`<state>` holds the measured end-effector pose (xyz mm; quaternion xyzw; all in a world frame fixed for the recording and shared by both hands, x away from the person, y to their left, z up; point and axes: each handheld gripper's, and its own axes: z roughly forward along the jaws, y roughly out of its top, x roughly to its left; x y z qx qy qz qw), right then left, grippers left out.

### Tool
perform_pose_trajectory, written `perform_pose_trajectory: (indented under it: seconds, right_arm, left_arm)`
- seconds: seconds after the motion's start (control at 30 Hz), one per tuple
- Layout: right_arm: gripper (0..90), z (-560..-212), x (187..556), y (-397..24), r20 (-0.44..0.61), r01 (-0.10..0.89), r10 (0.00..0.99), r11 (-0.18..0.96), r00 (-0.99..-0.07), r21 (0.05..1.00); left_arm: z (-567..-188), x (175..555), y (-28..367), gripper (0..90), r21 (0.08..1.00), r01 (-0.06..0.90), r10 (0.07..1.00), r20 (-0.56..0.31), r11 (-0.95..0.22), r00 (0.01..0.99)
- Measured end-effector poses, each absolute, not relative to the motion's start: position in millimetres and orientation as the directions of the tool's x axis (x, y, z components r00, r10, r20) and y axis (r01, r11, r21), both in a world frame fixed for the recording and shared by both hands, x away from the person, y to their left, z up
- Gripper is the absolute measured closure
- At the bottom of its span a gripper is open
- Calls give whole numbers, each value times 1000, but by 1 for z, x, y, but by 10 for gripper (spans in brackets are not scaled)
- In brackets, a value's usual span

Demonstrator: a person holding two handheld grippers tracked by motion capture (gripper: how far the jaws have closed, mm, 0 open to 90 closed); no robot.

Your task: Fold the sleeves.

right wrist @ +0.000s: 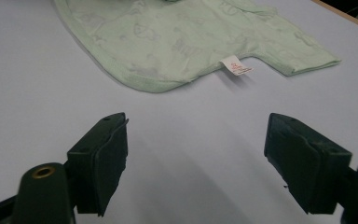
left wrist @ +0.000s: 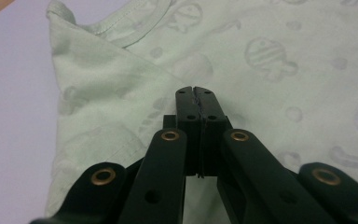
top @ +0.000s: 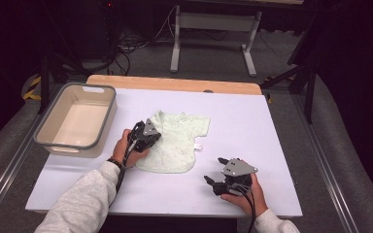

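A pale green baby shirt with a faint fish print lies flat in the middle of the white table. Its left sleeve is folded inward over the body. My left gripper hovers over the shirt's left edge with its jaws shut tight; no cloth shows between them. My right gripper rests near the table's front edge, right of and below the shirt. Its jaws stand wide open with only bare table between them, and they point toward the shirt's hem and white label.
A beige bin with a grey rim sits at the table's left, empty inside. A wooden strip runs along the far edge. Dark floor, cables and a table frame lie beyond.
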<state>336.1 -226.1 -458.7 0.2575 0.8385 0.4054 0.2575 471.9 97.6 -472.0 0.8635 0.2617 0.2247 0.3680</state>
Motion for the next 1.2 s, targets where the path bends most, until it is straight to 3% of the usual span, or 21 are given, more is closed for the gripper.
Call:
perform_pose_trajectory:
  seconds: [0.67, 0.97, 1.2]
  right_arm:
    - [221, -455, 333, -226, -232, 201, 651, 519, -723, 831]
    - [226, -450, 331, -229, -232, 181, 671, 485, -705, 855]
    - [220, -449, 331, -232, -237, 163, 687, 463, -687, 871]
  left_arm:
    - [-446, 447, 119, 853, 829, 186, 597, 206, -528, 776]
    - [-434, 428, 134, 749, 860, 122, 595, 233, -495, 769]
    - [-425, 410, 146, 611, 876, 50, 593, 282, -480, 754]
